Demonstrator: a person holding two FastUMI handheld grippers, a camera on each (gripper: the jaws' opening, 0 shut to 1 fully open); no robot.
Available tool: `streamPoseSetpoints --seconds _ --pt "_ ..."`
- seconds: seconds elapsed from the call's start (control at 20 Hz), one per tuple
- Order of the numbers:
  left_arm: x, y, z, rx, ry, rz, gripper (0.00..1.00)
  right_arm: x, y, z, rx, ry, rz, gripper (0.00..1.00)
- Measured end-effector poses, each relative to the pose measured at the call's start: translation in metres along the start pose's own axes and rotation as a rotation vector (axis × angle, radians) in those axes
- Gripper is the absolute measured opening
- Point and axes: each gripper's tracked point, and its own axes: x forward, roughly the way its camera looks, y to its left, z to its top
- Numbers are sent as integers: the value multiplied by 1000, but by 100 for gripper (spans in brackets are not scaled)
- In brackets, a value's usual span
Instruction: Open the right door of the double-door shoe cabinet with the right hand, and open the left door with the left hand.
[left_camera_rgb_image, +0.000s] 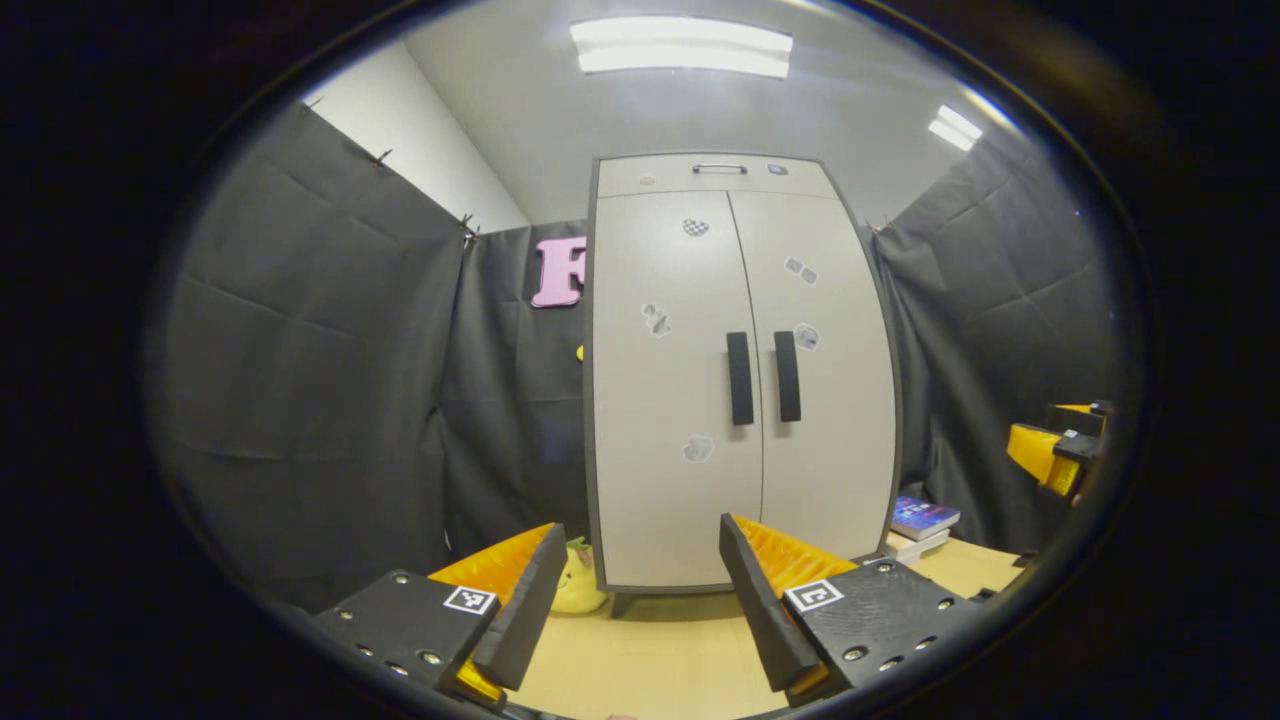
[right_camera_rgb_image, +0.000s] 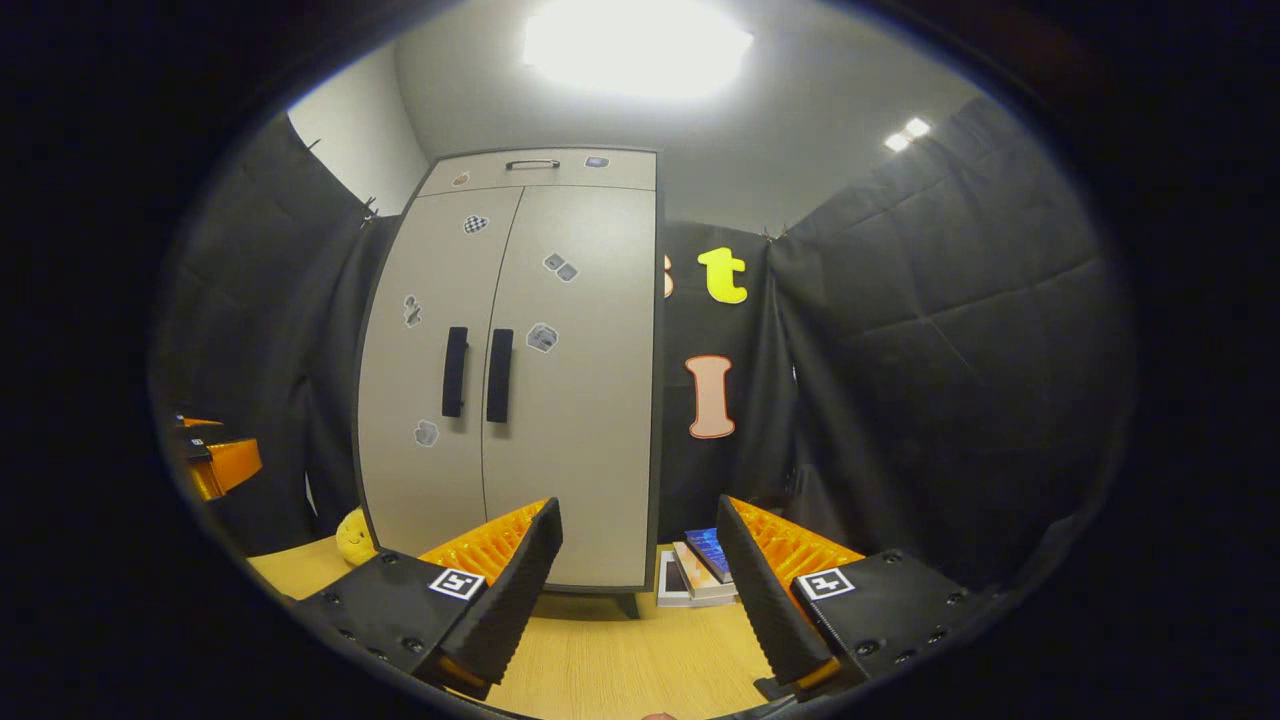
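While both doors sit flush and closed, task reads as not started: nothing opened, both pulls left to do. Shoe cabinet standing upright on the wooden floor, straight ahead in left gripper view, off to the left of centre in right gripper view. Left door and right door meeting at a tight centre seam, no gap visible. Left handle and right handle just beside each other either side of the seam, both vertical bars, untouched. Left gripper fingers spread wide, holding nothing, well apart from the cabinet, roughly lined up below the left door. Right gripper likewise wide and empty, aimed at the cabinet's right edge rather than at the right handle; also seen at the right rim of left gripper view, jaw state not readable from there. Remaining, as judged: approach and close on right handle, swing right door out; same for left handle and left door. Likely needs right gripper shifted leftward first to line up. Containers: cabinet closed, so contents cannot be told. Top drawer with small handle also closed, contents unknown. Outside the cabinet: stack of books on the floor just beside its right foot, yellow plush toy near its left foot. Assorted stickers on both door faces, too small to identify.
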Motion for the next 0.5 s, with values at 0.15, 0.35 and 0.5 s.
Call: streamPoseSetpoints --seconds 0.15,0.35,0.5 --pt "1 1 0 -1 -1 4 89 2 1 -1 6 2 6 98" --pt "1 1 0 6 -2 10 89 11 9 4 12 0 34 97" --pt "2 4 0 14 -3 23 89 21 19 18 11 -21 61 96"
